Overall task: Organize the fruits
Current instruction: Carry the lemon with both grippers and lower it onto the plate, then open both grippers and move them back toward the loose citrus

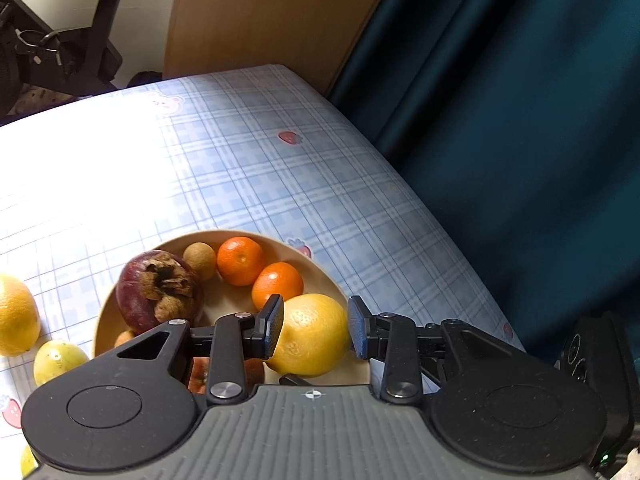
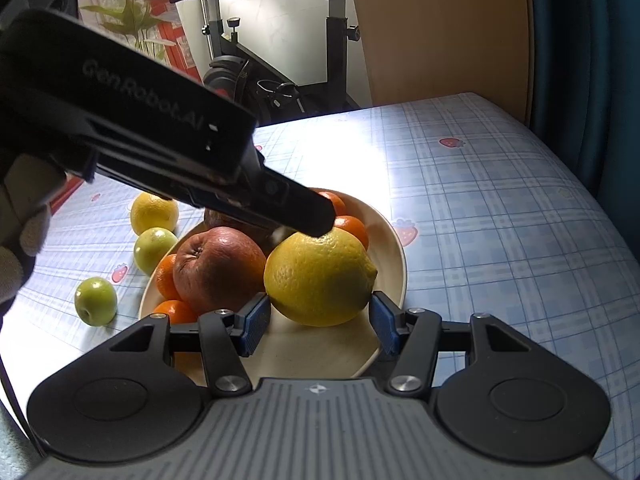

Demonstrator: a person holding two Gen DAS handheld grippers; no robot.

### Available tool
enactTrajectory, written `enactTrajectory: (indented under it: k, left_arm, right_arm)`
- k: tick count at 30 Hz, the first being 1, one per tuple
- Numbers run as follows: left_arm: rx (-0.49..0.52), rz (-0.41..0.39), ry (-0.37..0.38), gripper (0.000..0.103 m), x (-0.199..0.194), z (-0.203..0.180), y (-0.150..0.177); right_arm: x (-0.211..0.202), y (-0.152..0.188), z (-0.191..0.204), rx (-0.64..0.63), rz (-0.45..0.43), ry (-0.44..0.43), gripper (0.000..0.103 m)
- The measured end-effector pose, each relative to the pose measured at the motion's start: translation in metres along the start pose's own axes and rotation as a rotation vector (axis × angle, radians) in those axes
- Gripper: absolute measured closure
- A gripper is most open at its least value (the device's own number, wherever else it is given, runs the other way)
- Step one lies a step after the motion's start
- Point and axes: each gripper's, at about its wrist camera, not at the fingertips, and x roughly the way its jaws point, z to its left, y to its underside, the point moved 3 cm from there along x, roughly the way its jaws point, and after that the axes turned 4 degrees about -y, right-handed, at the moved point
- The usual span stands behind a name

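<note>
A beige bowl (image 1: 320, 258) (image 2: 394, 252) on the checked tablecloth holds a large yellow citrus (image 1: 310, 336) (image 2: 320, 276), several small oranges (image 1: 240, 260), a dark purple fruit (image 1: 158, 296), a small brown fruit (image 1: 200, 260) and a reddish apple (image 2: 220, 268). My left gripper (image 1: 315, 330) is open, its pads on either side of the citrus from above; its body (image 2: 132, 120) crosses the right wrist view. My right gripper (image 2: 320, 322) is open, with the citrus just beyond its pads.
Outside the bowl lie a yellow citrus (image 2: 154, 212) (image 1: 16, 316) and two green fruits (image 2: 154, 248) (image 2: 96, 300). The table edge (image 1: 440, 216) runs along a teal curtain (image 1: 520, 120). A wooden panel (image 1: 272, 16) and an exercise bike (image 2: 280, 64) stand behind.
</note>
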Motion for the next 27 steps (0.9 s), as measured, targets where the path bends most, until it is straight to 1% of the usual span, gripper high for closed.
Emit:
enactTrajectory:
  k: [5, 10, 18, 27]
  left_arm:
    - [-0.014, -0.022, -0.008, 0.066, -0.01, 0.005, -0.002]
    - [-0.007, -0.051, -0.024, 0.066, -0.024, 0.01, -0.003]
    - [-0.033, -0.096, -0.055, 0.066, -0.054, 0.032, -0.001]
    - [-0.073, -0.144, -0.095, 0.066, -0.089, 0.075, 0.005]
  right_arm:
    - [0.005, 0.0, 0.007, -0.037, 0.024, 0.032, 0.045]
    - [0.005, -0.001, 0.011, -0.032, 0.035, 0.048, 0.045]
    - [-0.009, -0.005, 0.014, -0.024, 0.005, 0.083, 0.042]
    - [-0.025, -0.019, 0.021, -0.019, -0.055, 0.106, 0.042]
